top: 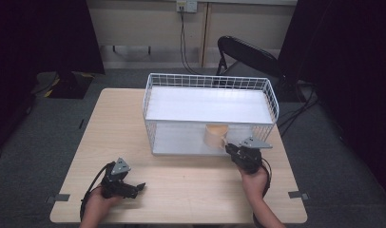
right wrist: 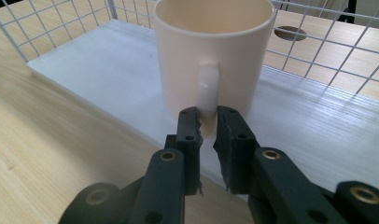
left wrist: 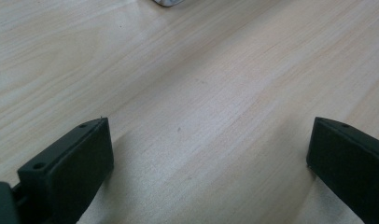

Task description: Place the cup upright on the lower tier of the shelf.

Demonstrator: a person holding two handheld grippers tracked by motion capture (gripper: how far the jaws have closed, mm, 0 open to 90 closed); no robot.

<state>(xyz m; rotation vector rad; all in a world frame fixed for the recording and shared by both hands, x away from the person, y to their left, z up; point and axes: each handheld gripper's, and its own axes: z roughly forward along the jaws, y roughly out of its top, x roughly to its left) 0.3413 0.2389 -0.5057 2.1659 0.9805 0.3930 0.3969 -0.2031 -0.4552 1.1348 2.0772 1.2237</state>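
At the left of the high view, the left gripper [top: 129, 186] lies low over the near part of the tabletop [top: 191, 190], held in the person's left hand [top: 97, 205], well apart from everything else. Its jaws stand wide with nothing but bare wood grain between them in the left gripper view, so it seems parked here simply to stay out of the way; there is no thing near enough for it to work on.

Toward the middle stands the white wire rack [top: 153, 102], a basket-like frame with a flat white shelf [top: 210, 105] up top and a lower white board [right wrist: 108, 79] resting on the tabletop. Its near side is open, which probably explains why the cup is approached from the person's side.

At the right, the cream mug [top: 215, 136] stands upright on the lower board, under the shelf, near the front edge, its handle [right wrist: 207, 91] turned toward the person. The right gripper [right wrist: 207, 122], in the person's right hand [top: 255, 183], reaches in level from the front, and its jaws stand narrow, pinched on the lower part of the handle. Held this way, the mug can likely be slid or lifted without tipping, whether it is being set in or drawn out; which one I cannot tell.
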